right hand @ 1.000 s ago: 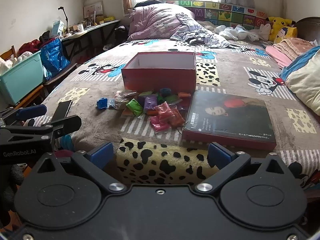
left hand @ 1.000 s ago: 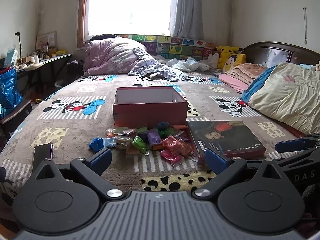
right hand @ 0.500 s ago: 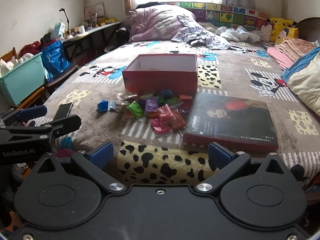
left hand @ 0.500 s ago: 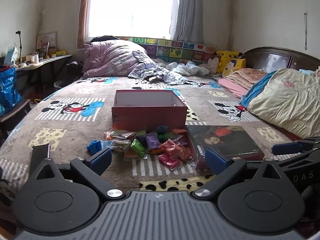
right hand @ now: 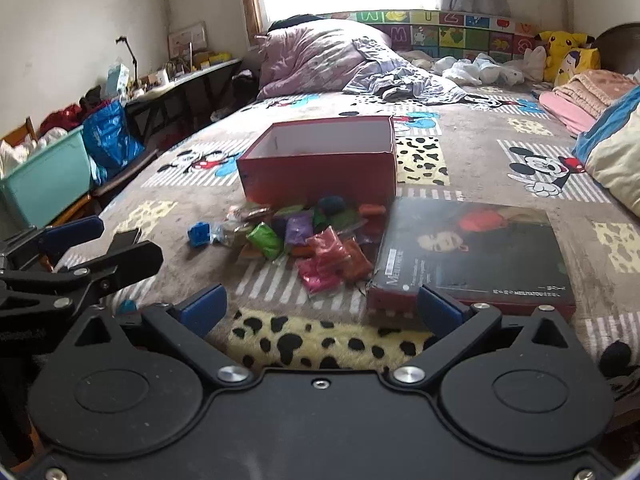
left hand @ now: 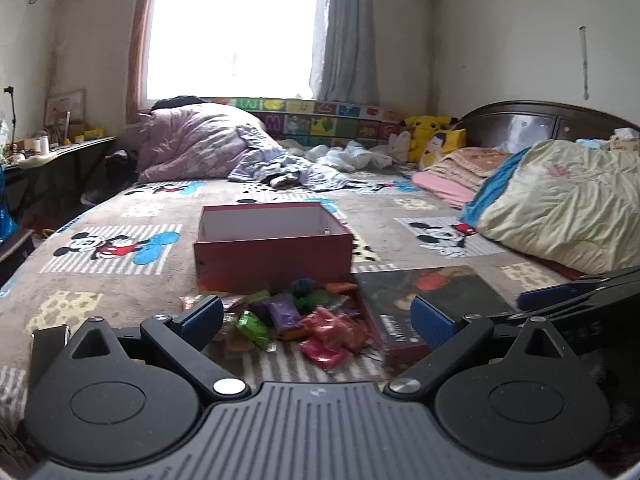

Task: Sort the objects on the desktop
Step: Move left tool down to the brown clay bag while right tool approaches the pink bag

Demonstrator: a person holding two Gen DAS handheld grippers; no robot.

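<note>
Near the front edge of the bed (right hand: 472,168), both tools hang above the blanket with nothing in them: the left gripper (left hand: 316,322) has its blue-padded fingers (left hand: 202,316) spread wide and empty, and the right gripper (right hand: 320,310) likewise holds its fingers (right hand: 438,306) far apart, clear of everything. Just beyond the left one lies the pile of small coloured packets (right hand: 312,236), green, purple, pink and orange sachets heaped loosely together, with a small blue block (right hand: 199,234) a little apart on the pile's left side. A large dark hardcover book (right hand: 472,252) lies flat beside the pile on its right, its near corner just ahead of the right gripper. Behind the packets, touching or nearly touching the back of the heap, stands an open red cardboard box (right hand: 320,174); as far as the pictures show its inside, nothing lies in it. By that, the sorting looks not yet begun and the step in hand is the approach for a first pick. The next move calls for lowering one gripper over a single packet at the heap's near edge, the pink one being the most exposed, closing on it without dragging its neighbours, then carrying it over the box's front wall.
</note>
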